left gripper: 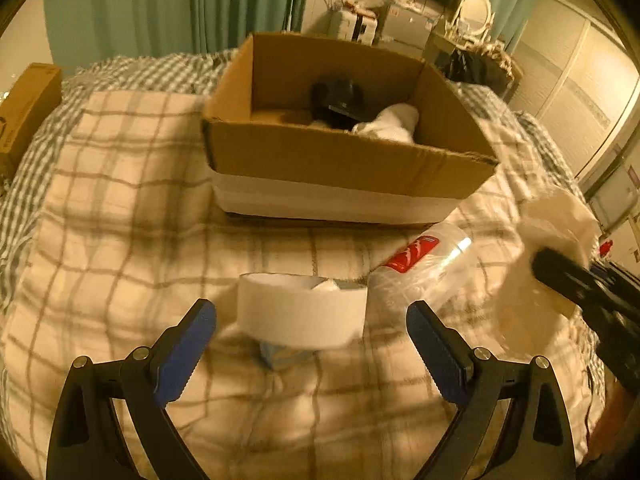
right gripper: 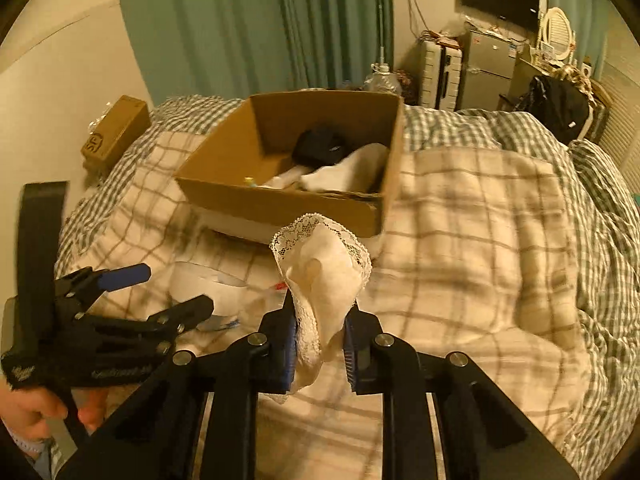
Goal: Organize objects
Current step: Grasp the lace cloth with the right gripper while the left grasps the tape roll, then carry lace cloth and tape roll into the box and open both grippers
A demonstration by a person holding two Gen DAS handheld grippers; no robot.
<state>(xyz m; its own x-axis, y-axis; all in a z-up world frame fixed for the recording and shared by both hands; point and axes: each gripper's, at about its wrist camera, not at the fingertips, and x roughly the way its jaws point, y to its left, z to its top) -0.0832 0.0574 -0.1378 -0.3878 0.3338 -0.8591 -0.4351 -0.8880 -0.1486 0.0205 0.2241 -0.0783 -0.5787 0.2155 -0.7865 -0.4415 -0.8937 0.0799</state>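
A cardboard box (left gripper: 344, 160) sits on the plaid bed and holds a black item (left gripper: 338, 98) and a white cloth (left gripper: 390, 122); it also shows in the right wrist view (right gripper: 280, 200). My left gripper (left gripper: 310, 320) is open, its blue pads either side of a white paper band (left gripper: 300, 312). A clear plastic bottle (left gripper: 424, 264) with a red label lies just right of it. My right gripper (right gripper: 320, 320) is shut on a white lace-edged cloth (right gripper: 324, 272), held above the bed in front of the box; this cloth also shows in the left wrist view (left gripper: 556, 224).
A plaid blanket (right gripper: 480, 240) covers the bed. A brown carton (right gripper: 116, 132) sits at the far left edge. Green curtains (right gripper: 260, 20), a fridge (right gripper: 488, 68) and a black bag (right gripper: 556, 104) stand beyond the bed. A small blue-white packet (left gripper: 284, 356) lies under the paper band.
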